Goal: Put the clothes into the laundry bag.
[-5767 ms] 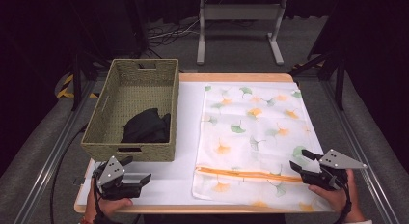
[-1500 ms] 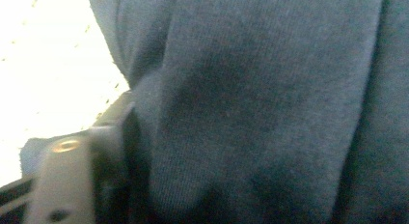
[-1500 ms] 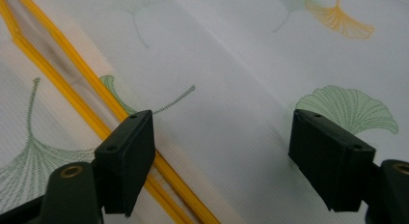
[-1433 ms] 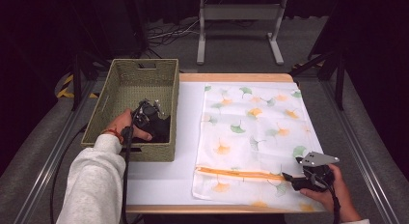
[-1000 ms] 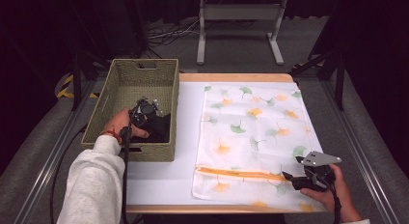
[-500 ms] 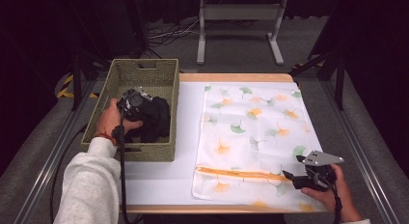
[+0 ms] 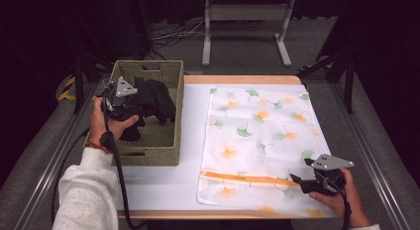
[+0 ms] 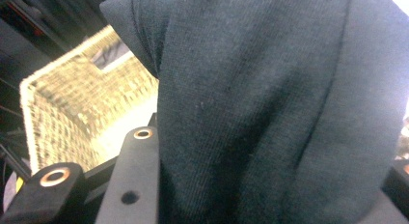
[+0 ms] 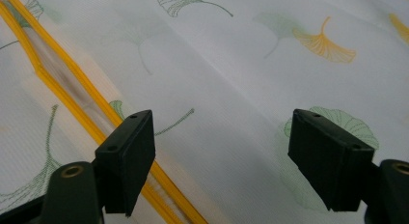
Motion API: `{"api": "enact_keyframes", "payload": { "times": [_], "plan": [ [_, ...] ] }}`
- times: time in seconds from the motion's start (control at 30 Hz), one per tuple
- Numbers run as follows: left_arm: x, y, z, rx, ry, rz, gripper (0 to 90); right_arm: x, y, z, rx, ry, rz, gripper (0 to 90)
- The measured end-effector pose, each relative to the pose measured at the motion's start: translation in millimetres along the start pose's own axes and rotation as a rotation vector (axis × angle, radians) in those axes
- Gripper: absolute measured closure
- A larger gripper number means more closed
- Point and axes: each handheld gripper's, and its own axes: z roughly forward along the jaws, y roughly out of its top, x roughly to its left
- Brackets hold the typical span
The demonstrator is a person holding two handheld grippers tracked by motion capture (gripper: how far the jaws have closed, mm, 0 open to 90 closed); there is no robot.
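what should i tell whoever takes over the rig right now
Left gripper: shut on the black garment, lifted partly out of the wicker basket.
Right gripper: open, fingers over the ginkgo-print mesh bag, beside its orange zipper.
Done: garment picked up.
Left: probably carry the garment to the bag, lying flat on the white table, and put it in through the zipper; how far that is open cannot be told.

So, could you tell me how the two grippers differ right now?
The left gripper is shut on the black garment, raised over the wicker basket; the right gripper is open and holds nothing, low over the ginkgo-print bag near its orange zipper. Each is hand-held.
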Motion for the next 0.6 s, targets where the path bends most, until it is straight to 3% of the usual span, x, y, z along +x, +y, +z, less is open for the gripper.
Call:
{"api": "enact_keyframes", "payload": {
  "times": [0.17, 0.2, 0.37, 0.6],
  "plan": [
    [-0.4, 0.3, -12.6, -0.084, -0.006, -0.035, 62.2, -0.4, 0.6, -1.0, -0.011, -0.006, 0.005, 25.3],
    [-0.4, 0.6, -14.8, -0.098, -0.025, -0.047, 62.2, -0.5, 0.8, -1.3, -0.014, -0.007, 0.007, 25.3],
    [-3.4, 2.4, -24.7, -0.159, -0.024, -0.068, 62.2, -0.8, 0.9, -2.0, -0.021, -0.005, 0.012, 25.3],
    [-11.3, 10.8, -37.5, -0.236, -0.059, -0.088, 62.2, -1.2, 0.9, -2.3, -0.024, -0.005, 0.015, 25.2]
  ]
}}
